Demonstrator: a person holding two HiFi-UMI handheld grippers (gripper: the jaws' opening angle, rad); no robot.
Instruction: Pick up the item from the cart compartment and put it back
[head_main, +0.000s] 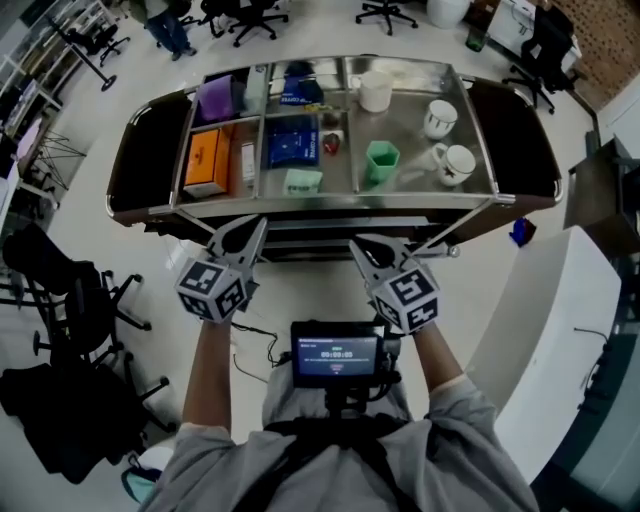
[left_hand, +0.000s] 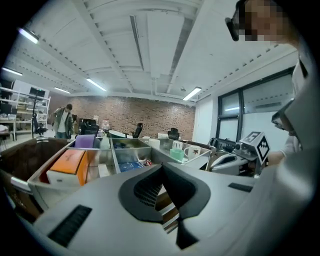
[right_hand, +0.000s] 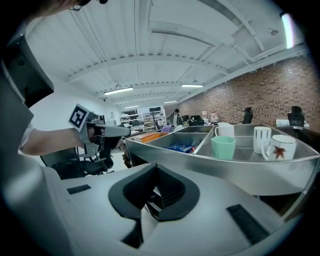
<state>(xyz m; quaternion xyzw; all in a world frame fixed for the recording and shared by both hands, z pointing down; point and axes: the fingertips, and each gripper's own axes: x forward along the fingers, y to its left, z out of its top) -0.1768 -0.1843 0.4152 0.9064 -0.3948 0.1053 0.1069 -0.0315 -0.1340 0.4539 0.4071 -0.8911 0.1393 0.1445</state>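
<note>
- The left gripper (head_main: 256, 231) has its two jaws pressed together with nothing between them. It is held just short of the near rim of the stainless steel cart (head_main: 330, 204), pointing at the cart.
- The right gripper (head_main: 360, 250) also has its jaws together and empty. It is level with the left one and points at the same rim.
- Every item lies in the cart's compartments, and neither gripper touches any. Which one the task means cannot be told.
- A flat orange cardboard box (head_main: 205, 160) lies in the near left compartment, its long axis running from the near rim to the far side.
- A purple item (head_main: 215, 97) sits in the compartment behind it.
- A dark blue packet (head_main: 292, 140) lies flat in the middle compartment. Nearer the rim lies a small mint-green box (head_main: 303, 181), its long axis along the rim.
- In the wide right compartment a green plastic cup (head_main: 381, 160) stands upright, mouth up. Near it are two white ceramic mugs (head_main: 439, 118) and a plain white cup (head_main: 376, 90).
</note>
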